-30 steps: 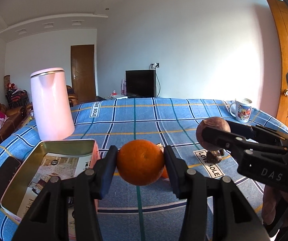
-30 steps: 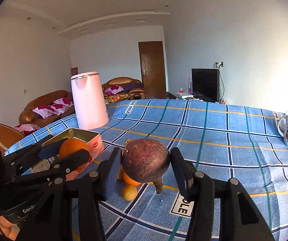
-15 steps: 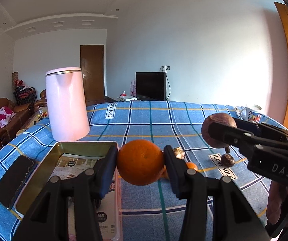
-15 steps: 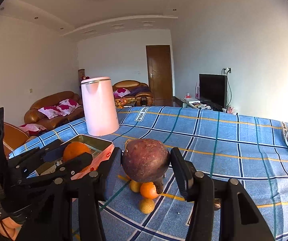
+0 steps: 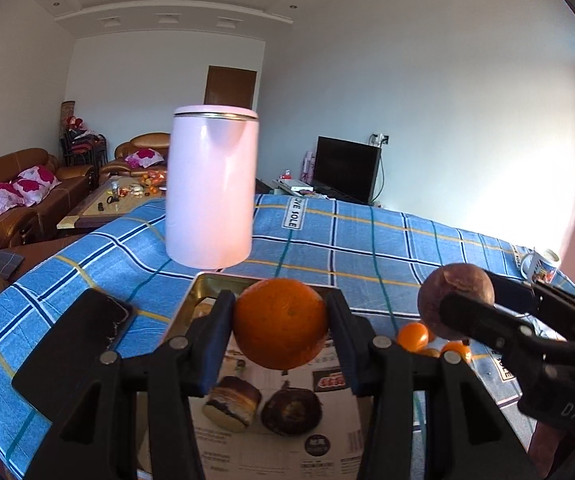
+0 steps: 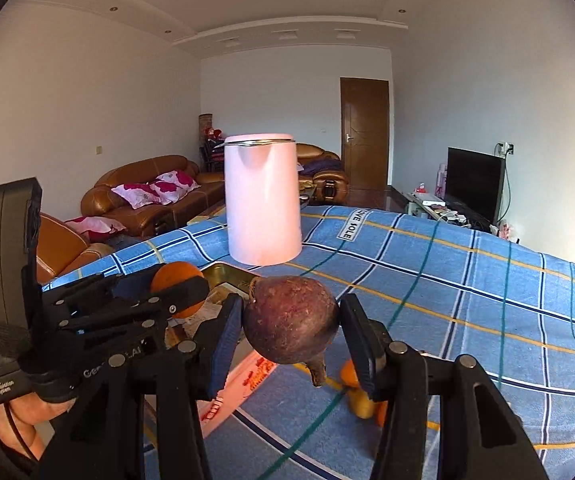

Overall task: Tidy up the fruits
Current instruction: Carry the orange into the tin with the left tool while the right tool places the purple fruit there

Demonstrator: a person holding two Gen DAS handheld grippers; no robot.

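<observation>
My left gripper is shut on a large orange and holds it over the open metal tin, whose floor shows printed paper. My right gripper is shut on a dark purple mangosteen and hangs above the tin's right edge. In the left wrist view the mangosteen is to the right of the orange. In the right wrist view the orange sits in the left gripper at the left. Small oranges lie on the cloth beside the tin.
A pink kettle stands just behind the tin on the blue checked tablecloth. A black phone lies left of the tin. A mug stands at the far right. Sofas and a television are beyond the table.
Both grippers have moved left toward the tin with their fruits. The orange is now over the tin, and the kettle is nearer and more central in both views.
</observation>
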